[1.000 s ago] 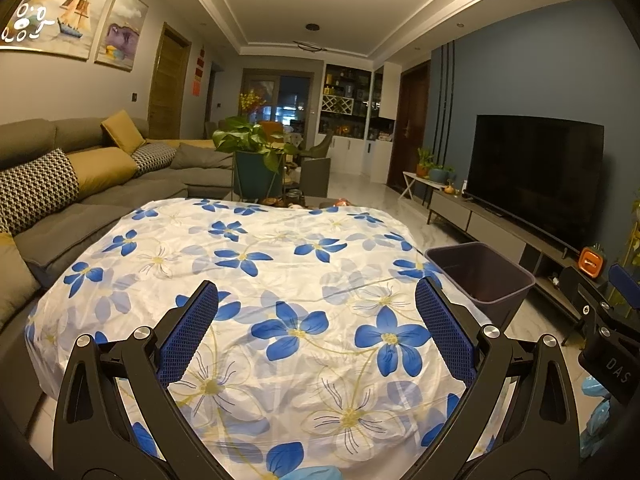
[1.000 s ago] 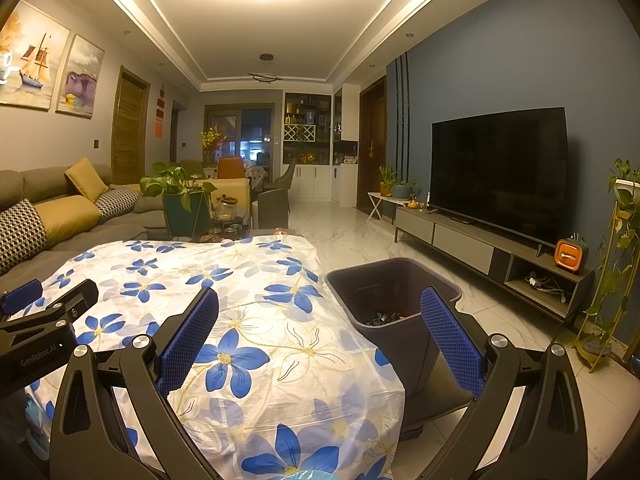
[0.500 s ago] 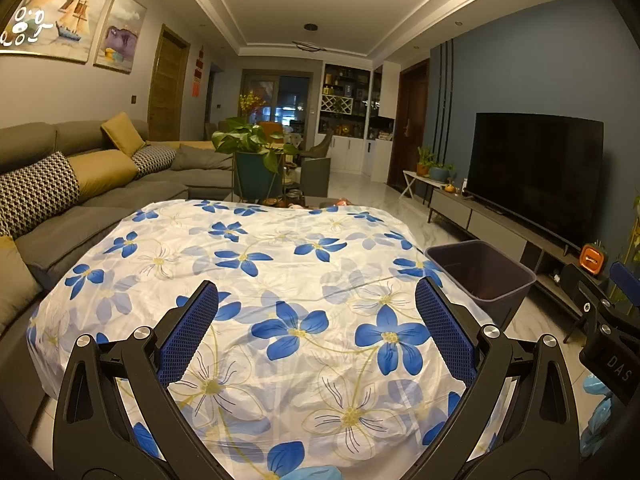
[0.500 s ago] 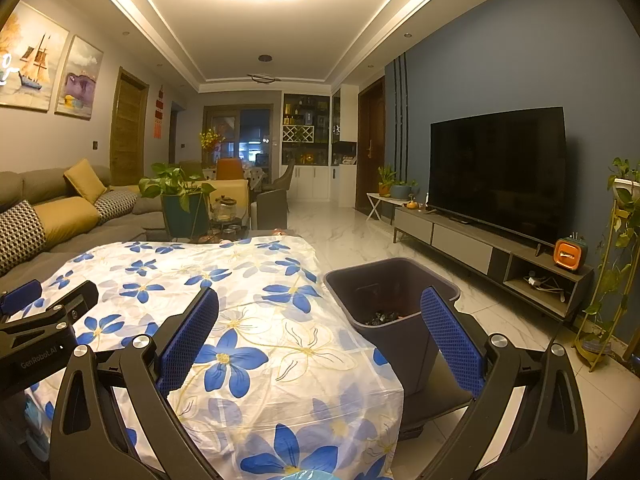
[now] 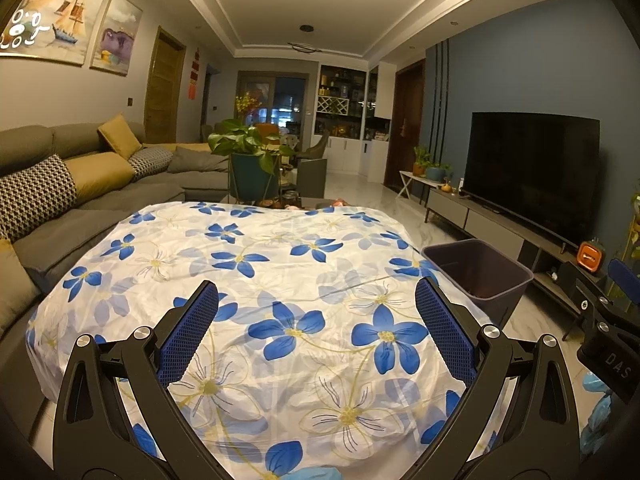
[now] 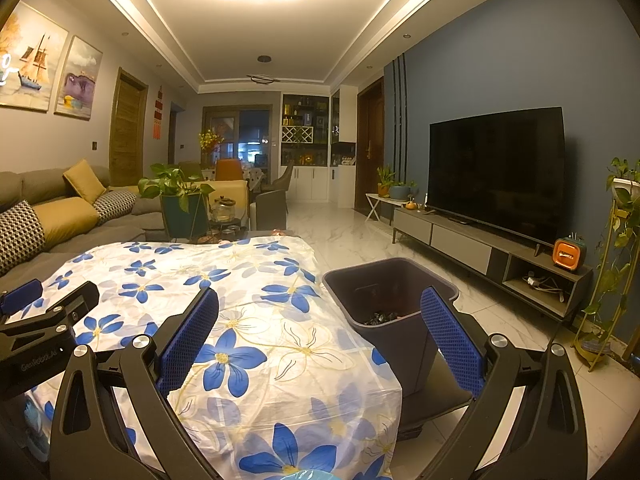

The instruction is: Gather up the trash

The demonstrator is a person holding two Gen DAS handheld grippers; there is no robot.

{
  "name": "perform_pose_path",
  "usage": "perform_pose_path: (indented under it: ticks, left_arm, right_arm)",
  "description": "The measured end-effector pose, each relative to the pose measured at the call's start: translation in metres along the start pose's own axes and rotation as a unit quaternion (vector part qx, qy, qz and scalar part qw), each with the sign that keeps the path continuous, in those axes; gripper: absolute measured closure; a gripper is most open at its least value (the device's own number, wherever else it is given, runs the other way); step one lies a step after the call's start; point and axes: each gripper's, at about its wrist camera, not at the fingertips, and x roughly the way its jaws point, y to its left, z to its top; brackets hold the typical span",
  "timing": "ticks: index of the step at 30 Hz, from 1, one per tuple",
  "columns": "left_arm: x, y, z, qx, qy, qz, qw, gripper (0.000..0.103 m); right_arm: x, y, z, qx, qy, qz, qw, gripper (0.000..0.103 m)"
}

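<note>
Your table [image 5: 304, 280], draped in a white cloth with blue flowers, fills the middle of both views, and its top shows no loose trash at all. The bin [image 6: 390, 300] stands on the floor just beside the table's right edge, near the front corner, mouth open; in the right wrist view a small dark heap of scraps [image 6: 380, 317] lies at its bottom. That is where the task's thing sits now, so far as you can see.

Your left gripper [image 5: 316, 332] hangs over the front half of the table with its jaws spread wide and nothing between them. Your right gripper [image 6: 318, 336] hangs over the front right corner, jaws likewise spread and empty, with the bin seen past its right finger.

Judging from this, collecting looks finished or between pieces. Your next move calls for a search: sweep the cameras along the table's edges and the floor by the bin for anything missed. Something pale blue [image 5: 596, 412] shows low at the right edge of the left view; what it is cannot be told.
</note>
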Motion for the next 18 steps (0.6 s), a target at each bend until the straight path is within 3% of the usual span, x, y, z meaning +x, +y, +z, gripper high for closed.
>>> perform_pose_path:
  ticks: [4, 18]
  left_arm:
    - [-0.0018, -0.0034, -0.0006, 0.016, -0.003, -0.001, 0.9999, 0.012]
    - [0.0010, -0.0023, -0.0016, 0.017, -0.001, 0.005, 0.9999, 0.009]
  right_arm:
    - [0.0001, 0.0001, -0.0002, 0.001, 0.000, -0.001, 1.000, 0.006]
    - [0.0000, -0.0004, -0.0010, 0.001, 0.000, 0.001, 1.000, 0.006]
